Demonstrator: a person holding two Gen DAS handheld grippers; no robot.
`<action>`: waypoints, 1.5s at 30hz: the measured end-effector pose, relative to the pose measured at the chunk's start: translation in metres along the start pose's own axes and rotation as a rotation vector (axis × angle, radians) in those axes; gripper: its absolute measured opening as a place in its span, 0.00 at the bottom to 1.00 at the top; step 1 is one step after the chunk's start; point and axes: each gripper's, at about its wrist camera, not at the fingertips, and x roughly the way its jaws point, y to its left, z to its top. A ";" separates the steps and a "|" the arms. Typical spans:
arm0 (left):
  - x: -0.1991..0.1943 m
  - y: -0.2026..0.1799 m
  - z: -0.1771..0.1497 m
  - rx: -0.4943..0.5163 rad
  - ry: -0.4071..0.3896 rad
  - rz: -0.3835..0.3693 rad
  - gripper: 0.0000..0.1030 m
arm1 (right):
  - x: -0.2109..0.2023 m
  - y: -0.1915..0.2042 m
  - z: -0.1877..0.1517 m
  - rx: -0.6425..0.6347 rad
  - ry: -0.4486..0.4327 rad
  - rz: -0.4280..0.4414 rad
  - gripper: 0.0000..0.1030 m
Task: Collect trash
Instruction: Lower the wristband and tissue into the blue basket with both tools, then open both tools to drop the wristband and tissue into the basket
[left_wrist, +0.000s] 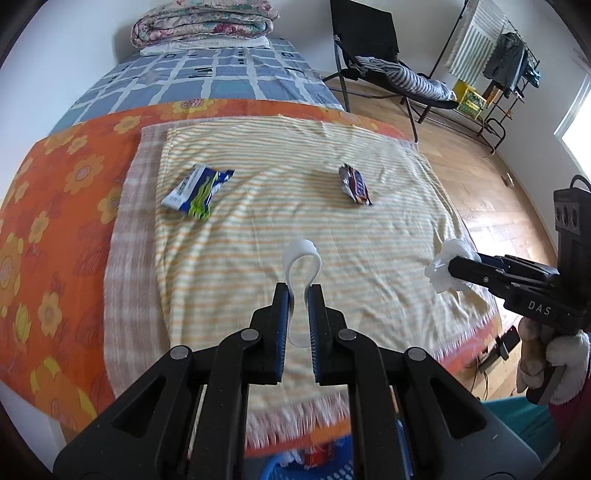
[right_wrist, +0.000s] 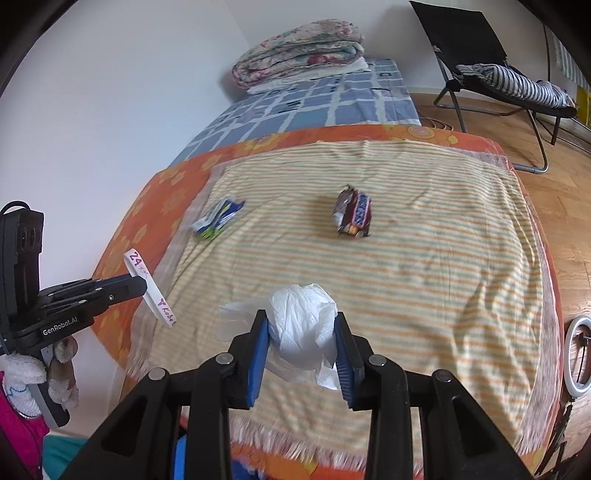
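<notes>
My left gripper (left_wrist: 300, 291) is shut on a white silicone wristband (left_wrist: 301, 258), held above the striped towel (left_wrist: 258, 236); the band also shows in the right wrist view (right_wrist: 149, 288). My right gripper (right_wrist: 301, 325) is shut on a crumpled white tissue (right_wrist: 303, 325), which also shows at the right of the left wrist view (left_wrist: 445, 267). A blue, white and green wrapper (left_wrist: 197, 190) lies on the towel at the far left. A brown Snickers wrapper (left_wrist: 354, 184) lies at the far right; it also shows in the right wrist view (right_wrist: 352, 212).
The towel lies on an orange flowered sheet (left_wrist: 55, 206) on a bed. A folded quilt (left_wrist: 203, 22) sits at the bed's far end. A black chair with striped cloth (left_wrist: 391, 70) and a clothes rack (left_wrist: 506, 70) stand on the wood floor. A blue basket (left_wrist: 314, 469) is below the bed's near edge.
</notes>
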 end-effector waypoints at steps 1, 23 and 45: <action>-0.006 -0.001 -0.008 0.002 0.000 -0.002 0.08 | -0.004 0.004 -0.006 -0.003 0.004 0.006 0.33; -0.051 -0.042 -0.148 0.085 0.072 -0.034 0.08 | -0.038 0.072 -0.144 -0.137 0.104 0.029 0.33; -0.013 -0.043 -0.224 0.099 0.214 0.005 0.09 | -0.005 0.087 -0.215 -0.188 0.216 0.015 0.36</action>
